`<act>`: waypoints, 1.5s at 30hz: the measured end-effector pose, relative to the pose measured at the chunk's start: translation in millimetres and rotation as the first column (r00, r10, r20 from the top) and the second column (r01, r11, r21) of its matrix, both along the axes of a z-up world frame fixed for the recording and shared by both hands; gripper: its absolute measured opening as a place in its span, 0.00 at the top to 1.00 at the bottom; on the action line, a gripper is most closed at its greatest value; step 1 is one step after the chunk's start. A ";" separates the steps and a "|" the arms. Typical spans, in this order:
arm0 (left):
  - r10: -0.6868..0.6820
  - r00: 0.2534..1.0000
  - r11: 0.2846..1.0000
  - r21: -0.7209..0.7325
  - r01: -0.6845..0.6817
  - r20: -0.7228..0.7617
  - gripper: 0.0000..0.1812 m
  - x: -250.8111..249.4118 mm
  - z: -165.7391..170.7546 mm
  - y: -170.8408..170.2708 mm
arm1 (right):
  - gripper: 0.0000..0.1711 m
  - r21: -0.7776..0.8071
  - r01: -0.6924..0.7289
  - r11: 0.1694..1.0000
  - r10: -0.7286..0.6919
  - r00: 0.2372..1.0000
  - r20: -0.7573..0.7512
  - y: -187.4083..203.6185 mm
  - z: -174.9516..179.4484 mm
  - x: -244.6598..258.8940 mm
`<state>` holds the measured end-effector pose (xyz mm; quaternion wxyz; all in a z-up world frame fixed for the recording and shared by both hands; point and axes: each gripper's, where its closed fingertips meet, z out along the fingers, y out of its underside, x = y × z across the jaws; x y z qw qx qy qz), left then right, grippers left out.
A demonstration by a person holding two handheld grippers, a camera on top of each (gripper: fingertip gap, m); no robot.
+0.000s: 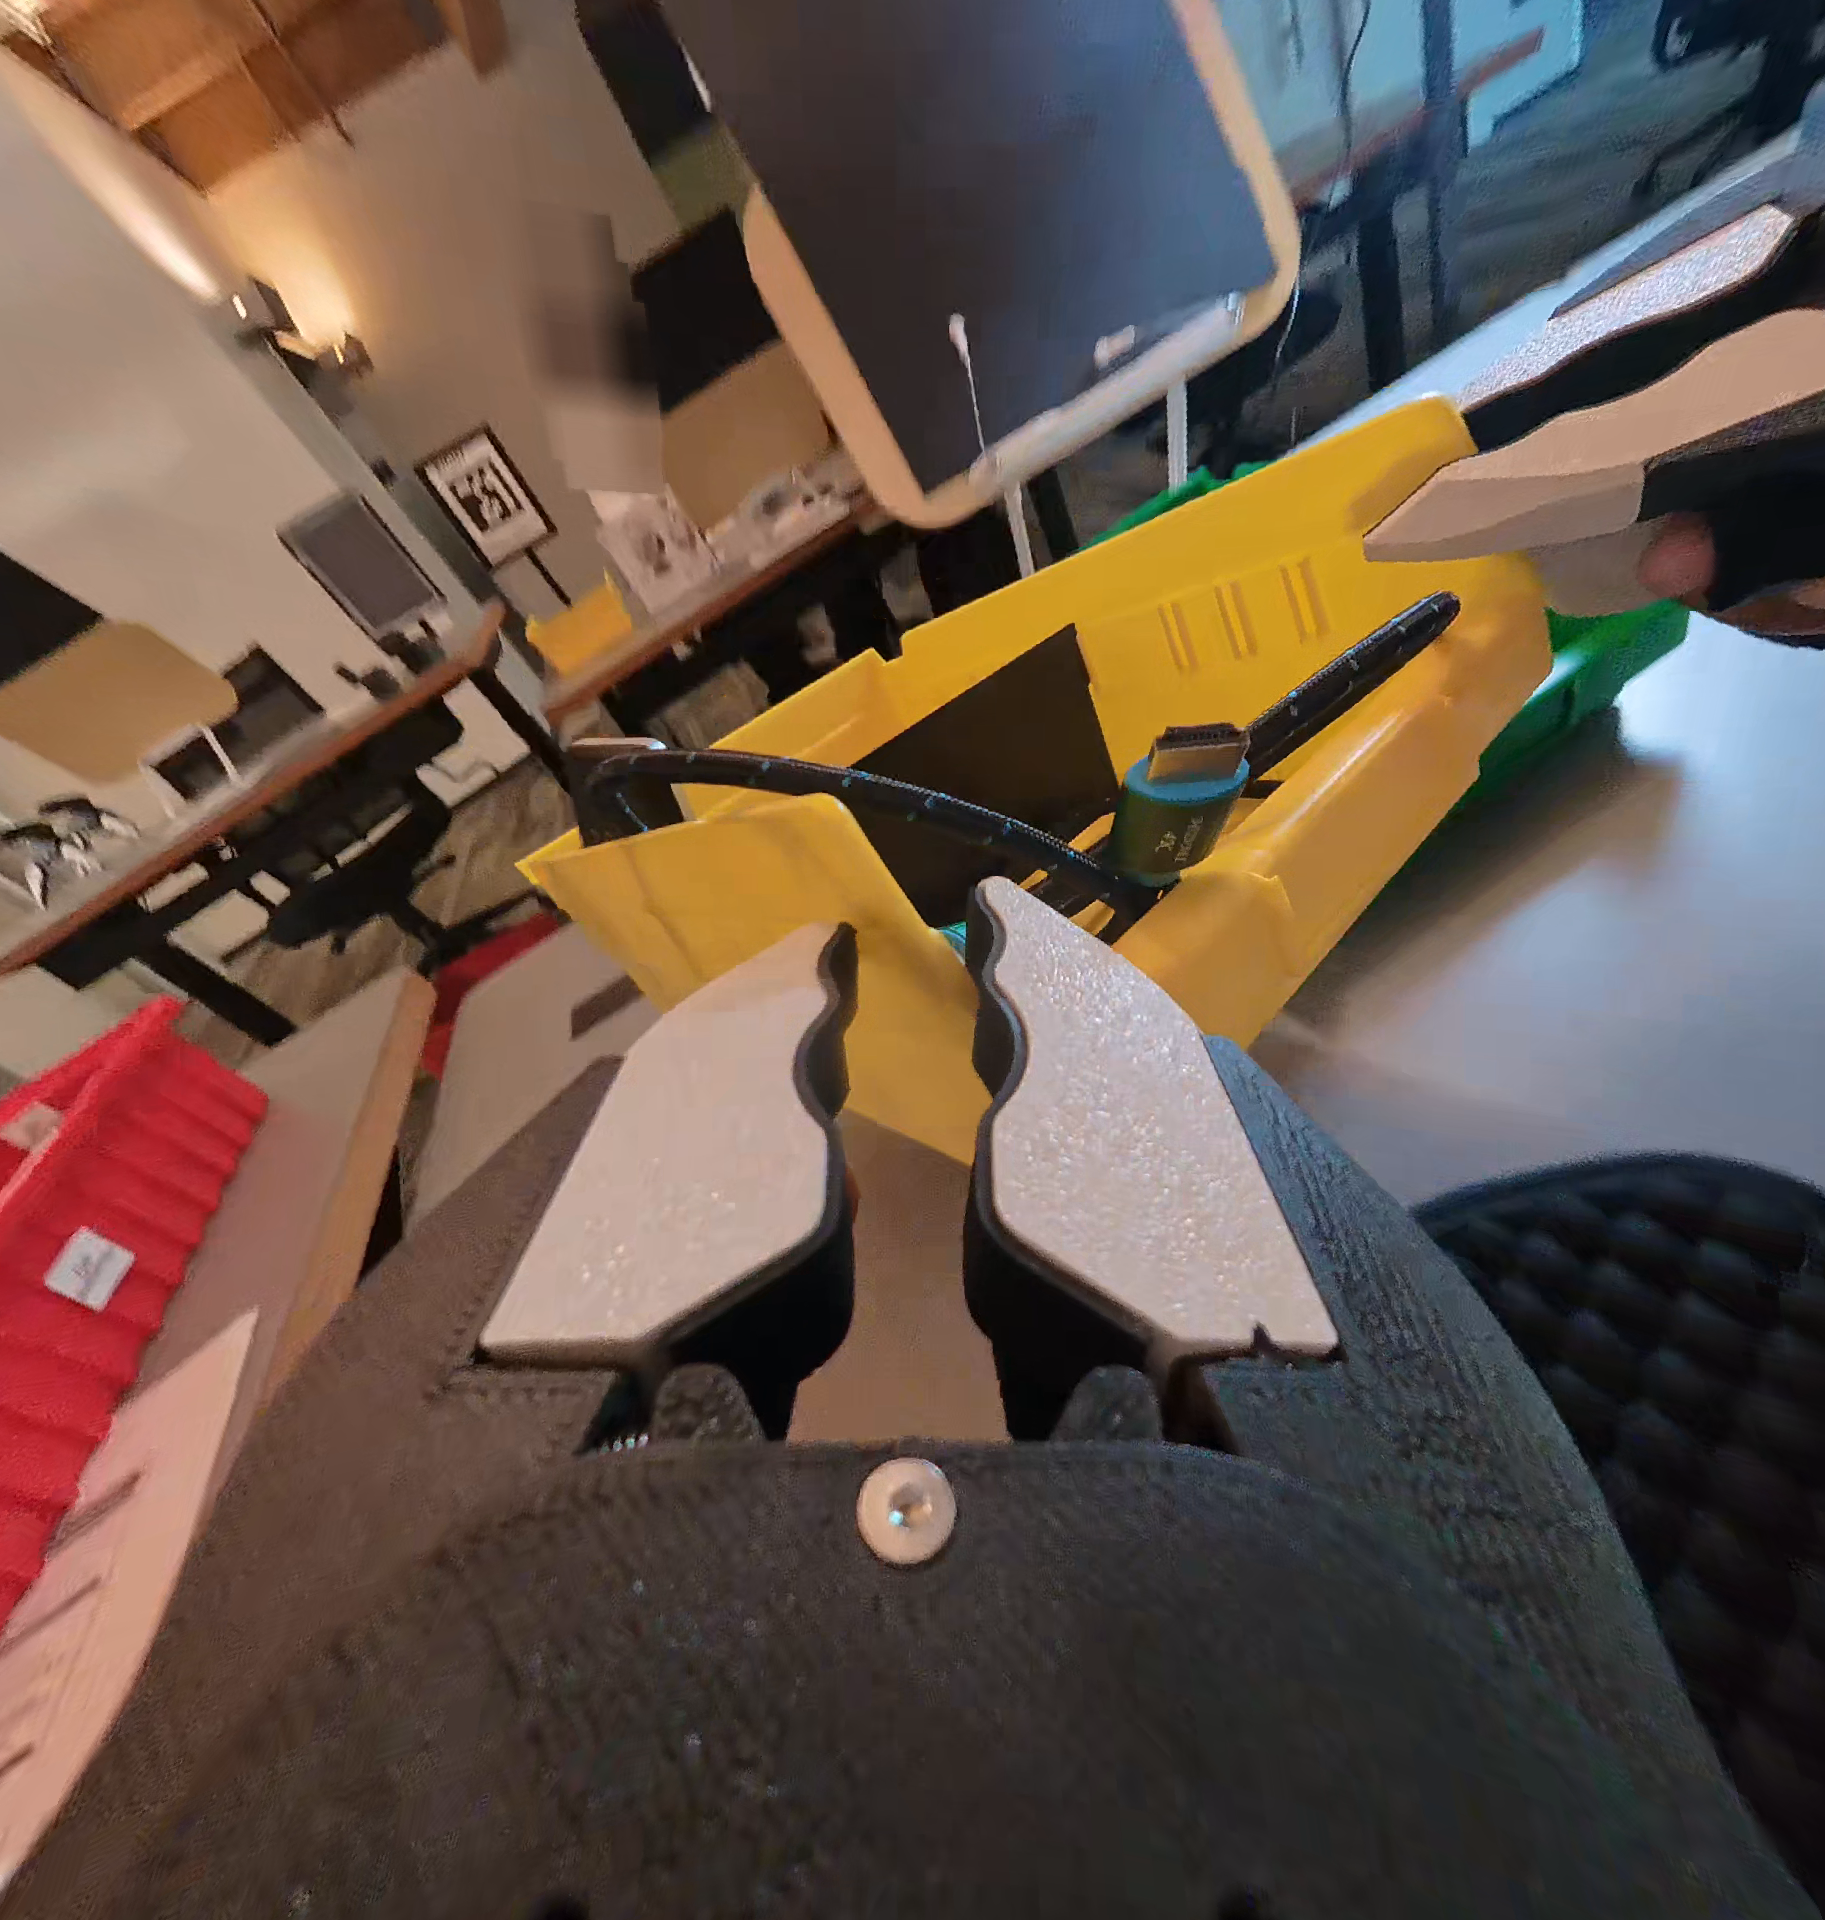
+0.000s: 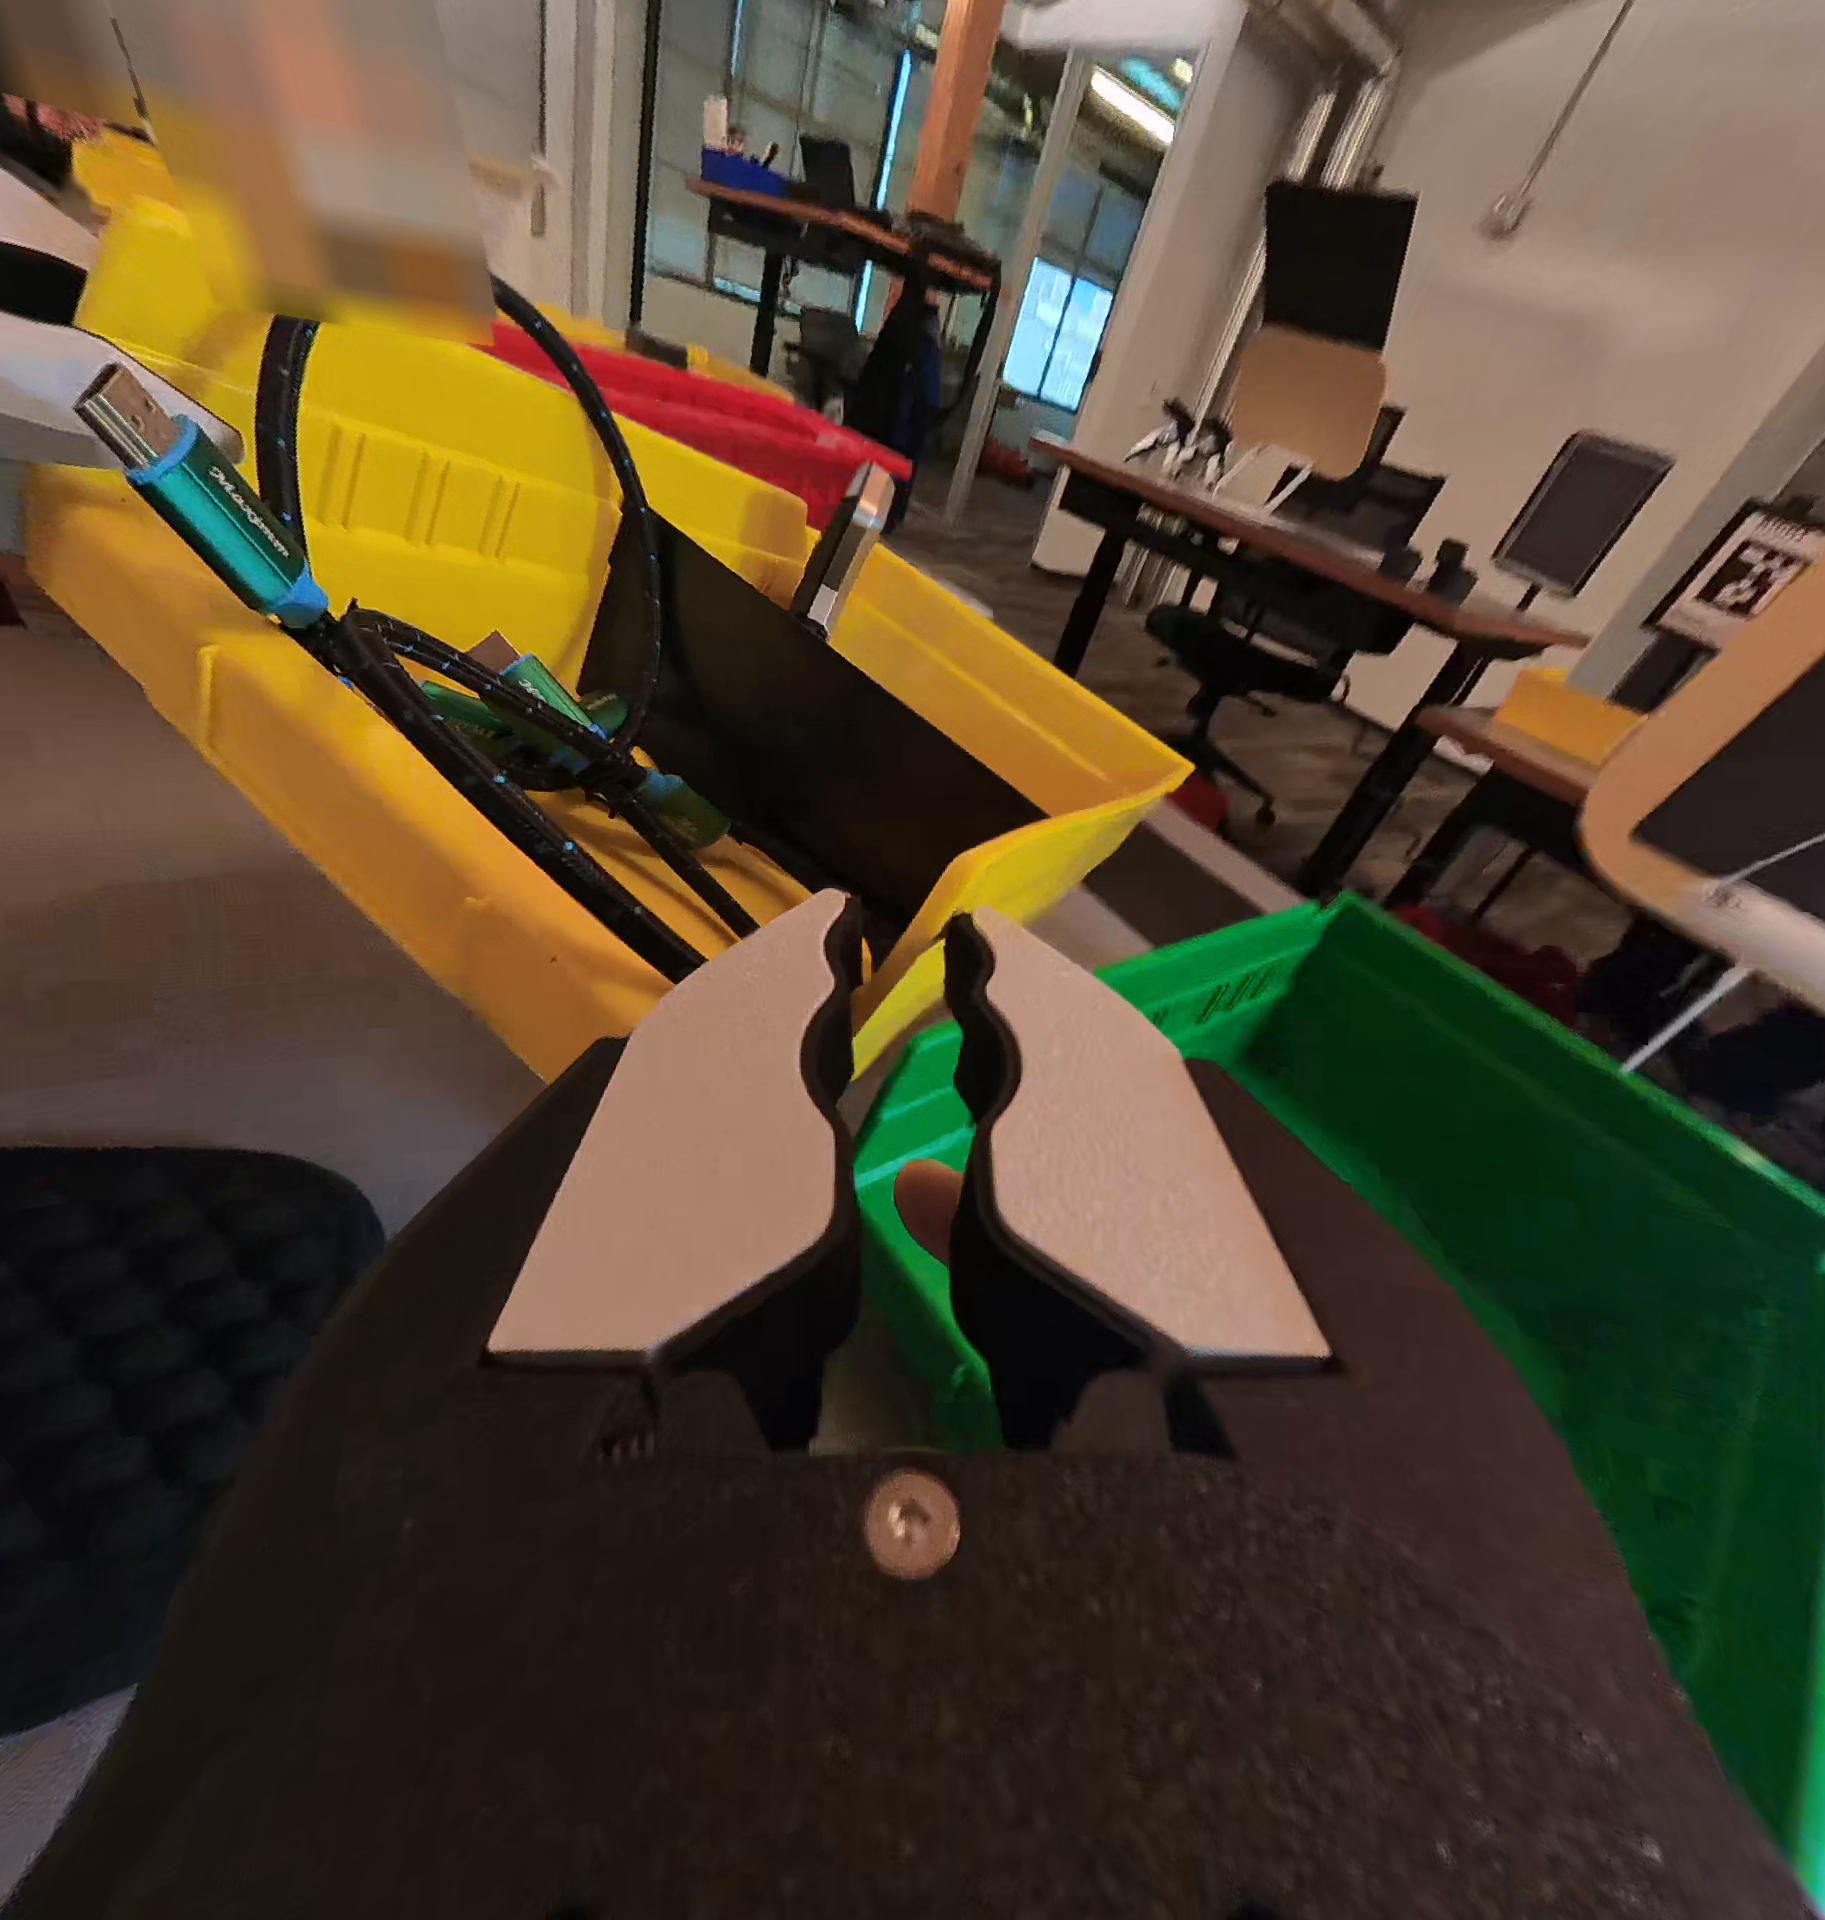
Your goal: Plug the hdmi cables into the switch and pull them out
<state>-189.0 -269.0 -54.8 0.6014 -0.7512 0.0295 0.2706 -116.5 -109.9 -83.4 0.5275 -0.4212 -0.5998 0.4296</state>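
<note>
Tongs, both pairs, slightly spread, empty: left tongs [image 1: 908, 925], right tongs [image 2: 897, 925]. Approach teal hdmi plug [image 1: 1188, 805] in yellow bin [image 1: 1303, 665] squarely, pinch shell, not cable.

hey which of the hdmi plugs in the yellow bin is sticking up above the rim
The teal-shelled plug at the bin's left end: its metal tip rises past the rim, while the other teal plugs lie low among the cables.

Yellow bin [image 2: 451, 499], green bin [image 2: 1459, 1122], red bins [image 1: 77, 1195]; blk braided cables [image 2: 534, 821] w/ teal plugs [image 2: 224, 520].
</note>
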 end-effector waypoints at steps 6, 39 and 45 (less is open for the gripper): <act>0.038 0.998 0.998 -0.041 -0.037 0.041 0.89 -18.1 -61.0 27.6 | 0.90 0.116 0.124 0.985 -0.138 0.983 0.120 27.7 -63.0 -5.8; -0.457 0.890 0.416 -0.882 0.219 0.006 0.80 81.2 -179.4 198.3 | 0.68 0.473 -0.277 0.836 -0.174 0.685 0.708 168.4 -154.6 72.7; -0.379 0.925 0.458 -0.870 0.181 -0.008 0.84 63.1 -183.1 191.1 | 0.77 0.524 -0.253 0.813 -0.230 0.686 0.690 173.1 -151.3 79.1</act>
